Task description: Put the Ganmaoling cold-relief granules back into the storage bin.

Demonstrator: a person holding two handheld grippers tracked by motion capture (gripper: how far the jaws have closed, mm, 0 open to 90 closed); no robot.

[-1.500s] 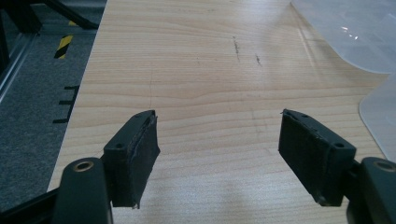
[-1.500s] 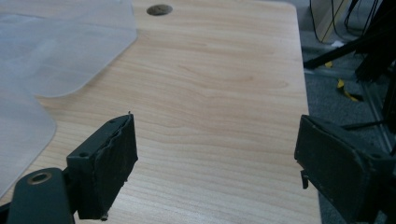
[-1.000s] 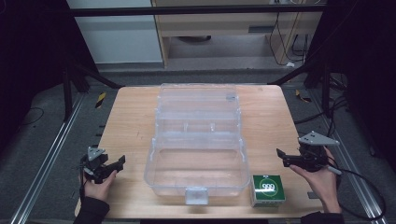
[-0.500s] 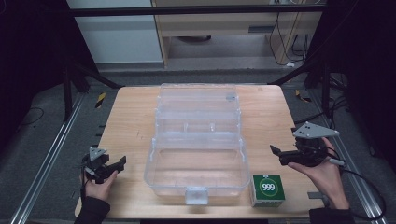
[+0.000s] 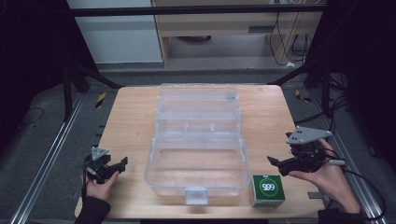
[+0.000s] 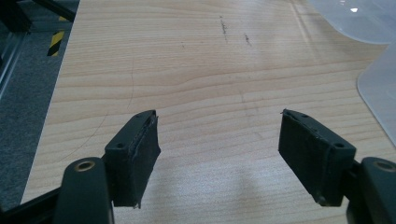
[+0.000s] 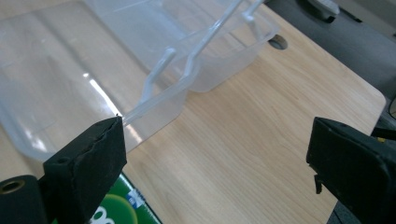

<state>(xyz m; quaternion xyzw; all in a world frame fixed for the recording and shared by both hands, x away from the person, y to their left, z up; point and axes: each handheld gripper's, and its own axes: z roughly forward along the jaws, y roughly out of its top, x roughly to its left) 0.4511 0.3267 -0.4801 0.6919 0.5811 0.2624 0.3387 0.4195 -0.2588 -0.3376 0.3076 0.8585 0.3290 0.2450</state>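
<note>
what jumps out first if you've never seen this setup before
A big clear plastic box lies open across the middle of the wooden table. A small green box sits at its near right corner. An open gripper waits on each side: the left gripper and the right gripper.

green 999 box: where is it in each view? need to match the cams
High view: green box sits at the table's near edge, right of the clear plastic case, just ahead of the right hand-held gripper.
Left gripper view: not in it; bare tabletop between the open jaws.
Right gripper view: green box corner at bottom left, partly behind the left jaw.
Shared landmark: the clear case, at the right edge of the left gripper view, upper left in the right one.
</note>
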